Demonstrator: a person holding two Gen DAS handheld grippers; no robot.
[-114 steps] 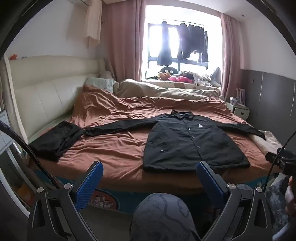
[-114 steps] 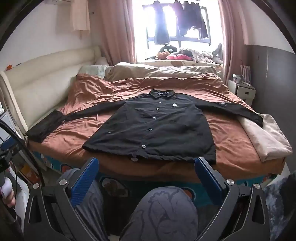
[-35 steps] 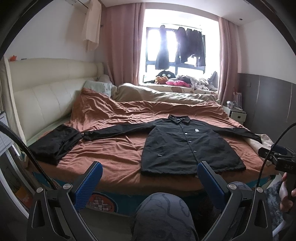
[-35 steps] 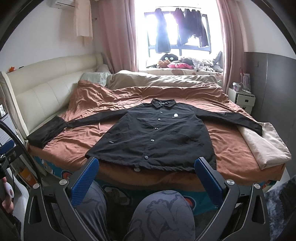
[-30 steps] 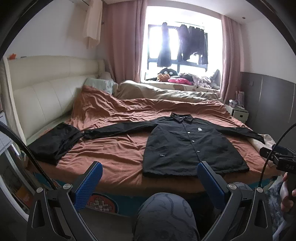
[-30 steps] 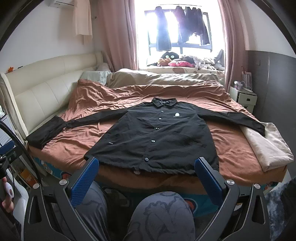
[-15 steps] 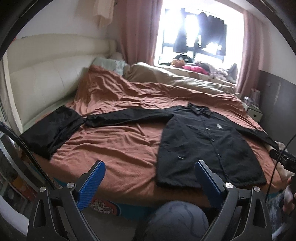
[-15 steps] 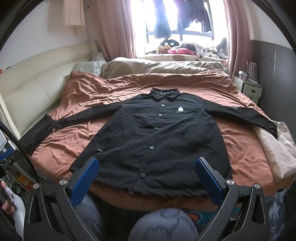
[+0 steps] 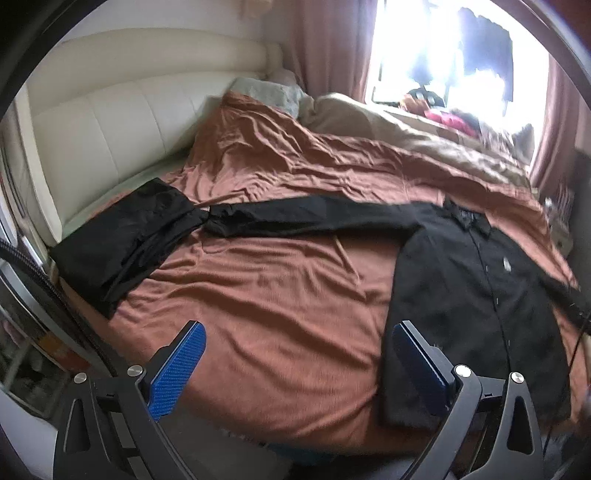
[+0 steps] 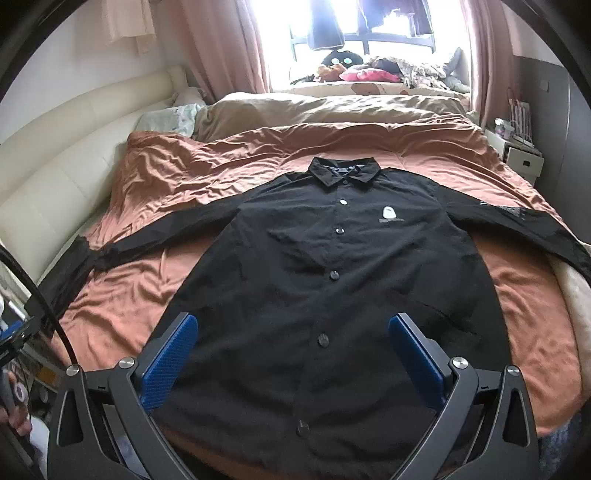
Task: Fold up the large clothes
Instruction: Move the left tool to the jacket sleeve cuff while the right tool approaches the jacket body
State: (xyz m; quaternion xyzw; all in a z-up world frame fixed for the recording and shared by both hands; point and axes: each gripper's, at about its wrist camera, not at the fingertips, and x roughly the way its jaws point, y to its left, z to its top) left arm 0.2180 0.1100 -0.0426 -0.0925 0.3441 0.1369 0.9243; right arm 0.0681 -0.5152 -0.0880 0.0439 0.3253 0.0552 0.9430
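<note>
**Black coat laid flat on the bed, both grippers spread wide above it**

A long black button-front coat [image 10: 332, 295] lies face up on a rust-brown bedspread [image 10: 207, 184], buttoned down the middle, collar toward 12 o'clock and hem toward 6 o'clock in the right wrist view. Its sleeves stretch out straight to either side: one runs toward 9 o'clock, the other toward 3 o'clock, where its end lies over a beige blanket [image 10: 576, 291] at the bed's edge. A small white logo [image 10: 388, 213] sits on the chest.

The right gripper [image 10: 293, 336] hangs over the lower half of the coat, jaws wide apart and holding nothing; its blue pads [image 10: 168, 362] frame the button line, one at 8 o'clock and one at 4 o'clock of the frame. Whether the fingers touch the cloth cannot be told.

The left gripper [image 9: 295, 345] is likewise spread open and empty. In its view the coat [image 9: 472, 295] lies at 3 o'clock, with the near corner of its hem just beside the pad at 4 o'clock, while bare bedspread [image 9: 277, 295] fills the gap between the fingers. The coat's sleeve [image 9: 314, 218] reaches toward 10 o'clock, its cuff touching a second dark garment [image 9: 129, 236] heaped at 9 o'clock near the cream padded headboard [image 9: 110, 110]. This view is somewhat blurred.

Beyond the bed, at 12 o'clock, a bright window [image 10: 369, 22] shows between pink curtains [image 10: 229, 44].
</note>
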